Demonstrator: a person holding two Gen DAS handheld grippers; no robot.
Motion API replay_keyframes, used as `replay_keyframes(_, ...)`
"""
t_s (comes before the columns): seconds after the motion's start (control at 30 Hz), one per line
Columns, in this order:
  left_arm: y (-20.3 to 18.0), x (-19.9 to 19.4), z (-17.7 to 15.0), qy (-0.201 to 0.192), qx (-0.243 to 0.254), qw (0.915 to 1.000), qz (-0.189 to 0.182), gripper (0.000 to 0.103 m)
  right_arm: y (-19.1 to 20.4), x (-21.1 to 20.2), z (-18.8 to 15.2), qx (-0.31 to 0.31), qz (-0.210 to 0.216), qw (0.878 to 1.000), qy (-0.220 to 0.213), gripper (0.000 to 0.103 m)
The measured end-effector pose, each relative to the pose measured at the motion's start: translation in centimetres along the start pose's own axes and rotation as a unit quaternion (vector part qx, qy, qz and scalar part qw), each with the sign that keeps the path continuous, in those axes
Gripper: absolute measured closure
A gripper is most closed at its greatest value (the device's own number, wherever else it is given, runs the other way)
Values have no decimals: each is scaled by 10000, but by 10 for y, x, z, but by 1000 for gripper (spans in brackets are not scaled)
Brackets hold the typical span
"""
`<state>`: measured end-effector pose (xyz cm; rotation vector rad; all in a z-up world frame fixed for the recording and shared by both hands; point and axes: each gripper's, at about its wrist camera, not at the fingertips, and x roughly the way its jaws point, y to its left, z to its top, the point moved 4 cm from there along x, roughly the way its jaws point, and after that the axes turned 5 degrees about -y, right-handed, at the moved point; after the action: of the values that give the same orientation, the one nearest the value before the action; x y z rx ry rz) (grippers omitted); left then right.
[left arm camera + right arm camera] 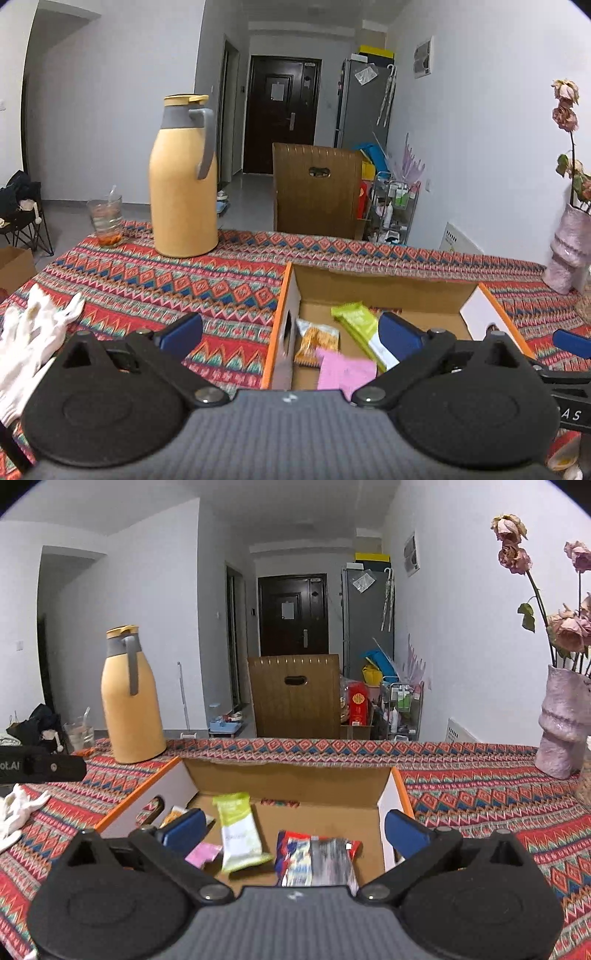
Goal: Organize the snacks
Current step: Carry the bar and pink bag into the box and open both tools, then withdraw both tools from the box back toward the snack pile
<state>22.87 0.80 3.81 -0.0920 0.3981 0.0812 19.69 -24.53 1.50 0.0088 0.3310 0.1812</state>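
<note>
An open cardboard box (376, 288) (291, 779) with orange-edged white sides sits on the patterned tablecloth. Inside lie a green snack bar (360, 323) (238, 834), an orange cracker packet (317, 341), a pink packet (345, 369) (203, 853) and a red, blue and silver packet (317, 856), which looks blurred. My left gripper (290, 332) hangs above the box's left wall, open, nothing between its blue pads. My right gripper (293, 829) hangs above the box, open and empty, the red packet showing below it.
A tall yellow thermos jug (184, 181) (131, 698) and a glass (105, 221) stand at the table's far left. White gloves (33, 332) lie at the left. A pink vase of dried roses (561, 723) stands at the right. A wooden chair back (317, 188) rises behind the table.
</note>
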Motion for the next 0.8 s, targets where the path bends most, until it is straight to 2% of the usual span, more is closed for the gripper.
replay_keyframes(0.37, 20, -45, -40, 225, -5, 9997, -6, 0, 7, -56, -31, 47, -19, 9999, 103, 0)
replay_keyframes(0.8, 28, -78, -77, 307, 51, 9994, -148, 0, 13, -97, -70, 128, -1, 9997, 218, 0)
